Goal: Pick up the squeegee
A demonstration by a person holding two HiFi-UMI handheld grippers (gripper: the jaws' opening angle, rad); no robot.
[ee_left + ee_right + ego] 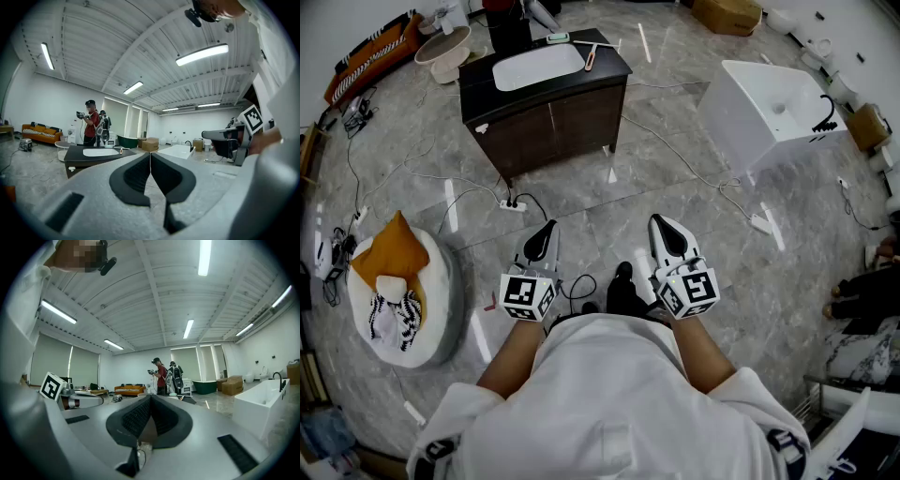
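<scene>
Squeegee (590, 58), as best I can judge, is the slim tool with a reddish handle lying on the dark desk (605, 56). It sits at 3 o'clock of the white basin (538, 67), near the desk's right end. It is too small here to make out the blade. It should be light, with a stiff handle and a soft rubber edge, so the handle is the place to pinch. It lies flat on a smooth top and may skid when nudged.

The left hand-held gripper (544, 234) and the right hand-held gripper (670, 234) are both held level at the person's waist. Their jaws are closed together on nothing, well apart from the desk, which stands at 11 o'clock.

A power strip (512, 204) with cables trails over the floor between the person and the desk, which I judge a tripping risk. A white tub (769, 108) stands at 1 o'clock, and a round cushion (441, 309) lies at 9 o'clock. A small greenish item (558, 37) rests at 12 o'clock of the basin.
</scene>
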